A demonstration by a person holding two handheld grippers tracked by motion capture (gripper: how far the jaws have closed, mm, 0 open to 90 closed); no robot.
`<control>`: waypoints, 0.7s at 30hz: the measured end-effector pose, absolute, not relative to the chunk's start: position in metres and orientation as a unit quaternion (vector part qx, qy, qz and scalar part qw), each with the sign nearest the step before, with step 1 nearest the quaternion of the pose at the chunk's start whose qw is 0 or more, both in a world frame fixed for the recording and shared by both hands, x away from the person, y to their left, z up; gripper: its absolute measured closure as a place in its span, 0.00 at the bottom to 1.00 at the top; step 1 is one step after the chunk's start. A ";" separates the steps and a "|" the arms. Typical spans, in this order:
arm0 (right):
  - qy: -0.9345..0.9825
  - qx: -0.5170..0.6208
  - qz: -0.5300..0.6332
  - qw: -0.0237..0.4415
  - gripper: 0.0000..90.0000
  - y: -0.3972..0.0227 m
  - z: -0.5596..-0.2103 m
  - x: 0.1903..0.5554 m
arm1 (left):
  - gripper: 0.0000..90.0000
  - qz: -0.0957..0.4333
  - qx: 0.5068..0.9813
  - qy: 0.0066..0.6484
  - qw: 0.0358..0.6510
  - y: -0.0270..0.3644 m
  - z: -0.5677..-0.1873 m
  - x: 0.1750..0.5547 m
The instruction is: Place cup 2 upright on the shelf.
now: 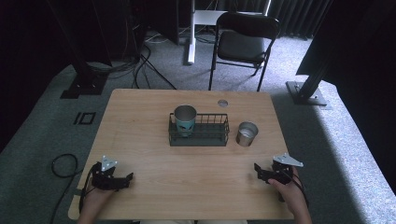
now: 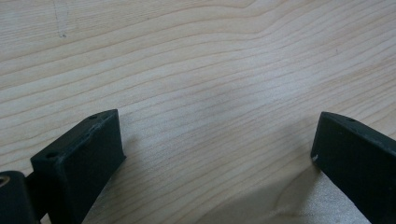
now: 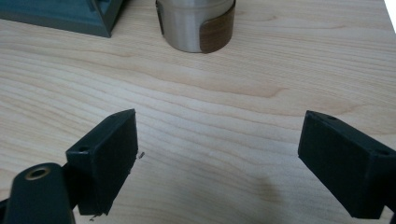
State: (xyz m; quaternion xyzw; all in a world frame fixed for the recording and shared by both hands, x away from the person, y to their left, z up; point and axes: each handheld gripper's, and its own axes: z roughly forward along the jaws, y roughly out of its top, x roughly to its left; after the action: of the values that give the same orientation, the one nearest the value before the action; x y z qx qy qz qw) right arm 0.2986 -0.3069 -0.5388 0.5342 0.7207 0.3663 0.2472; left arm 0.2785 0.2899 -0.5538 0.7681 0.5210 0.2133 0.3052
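Observation:
A dark wire rack (image 1: 199,130) stands mid-table, with a tall steel cup (image 1: 185,119) bearing a teal label upright in its left end. A shorter steel cup (image 1: 246,134) stands on the wood just right of the rack; in the right gripper view that cup (image 3: 195,24) and the rack's corner (image 3: 65,16) lie ahead. My left gripper (image 1: 127,179) rests near the front left edge, open over bare wood (image 2: 217,135). My right gripper (image 1: 258,171) sits at the front right, open (image 3: 217,140), with nothing between its jaws.
The wooden table (image 1: 154,158) has a small round grommet (image 1: 222,103) near its far edge. Behind it on grey carpet stand a black folding chair (image 1: 243,42), dark stand legs (image 1: 308,88) and loose cables (image 1: 63,163).

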 end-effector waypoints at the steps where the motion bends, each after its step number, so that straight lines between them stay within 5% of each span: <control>1: 0.720 0.534 0.367 0.247 0.13 -0.306 -0.539 0.300 | 0.03 0.214 0.768 0.521 0.305 0.290 -0.554 0.278; 21: 0.720 0.514 0.392 0.253 0.13 -0.292 -0.532 0.326 | 0.03 0.213 0.768 0.521 0.305 0.290 -0.554 0.278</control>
State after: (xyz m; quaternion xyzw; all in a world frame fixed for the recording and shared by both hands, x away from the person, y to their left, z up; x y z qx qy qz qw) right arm 0.3258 -0.2917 -0.5322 0.5141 0.7199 0.3916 0.2531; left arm 0.2785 0.2899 -0.5538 0.7681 0.5209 0.2133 0.3052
